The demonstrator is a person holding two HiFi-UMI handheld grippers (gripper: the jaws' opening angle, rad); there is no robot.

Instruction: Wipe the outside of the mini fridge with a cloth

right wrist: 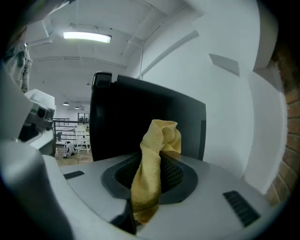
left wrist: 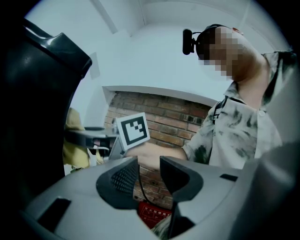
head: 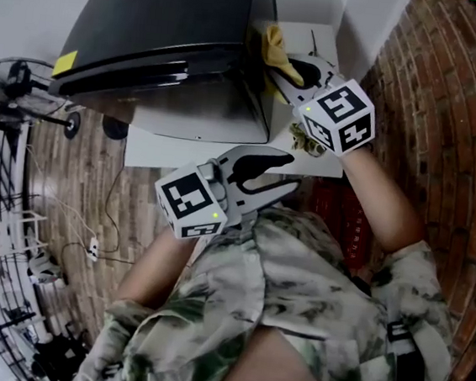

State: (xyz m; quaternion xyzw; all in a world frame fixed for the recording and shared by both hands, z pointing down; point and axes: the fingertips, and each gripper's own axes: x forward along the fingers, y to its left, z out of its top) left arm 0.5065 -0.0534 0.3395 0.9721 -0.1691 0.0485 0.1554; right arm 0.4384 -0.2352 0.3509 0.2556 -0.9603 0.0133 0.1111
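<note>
In the head view, the yellow cloth point(head: 276, 47) is bunching up at the fingers of the right gripper point(head: 286, 67), close beside the black mini fridge point(head: 170, 34). The left gripper point(head: 290, 174) is hanging near the white worktop point(head: 162, 148).

In the left gripper view, its fingers are standing apart, gripping nothing.

In the right gripper view, the fingers are pinching the cloth, with the mini fridge just beyond them.

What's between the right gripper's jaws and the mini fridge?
The yellow cloth, clamped by the right gripper, stands before the mini fridge, per the right gripper view.
</note>
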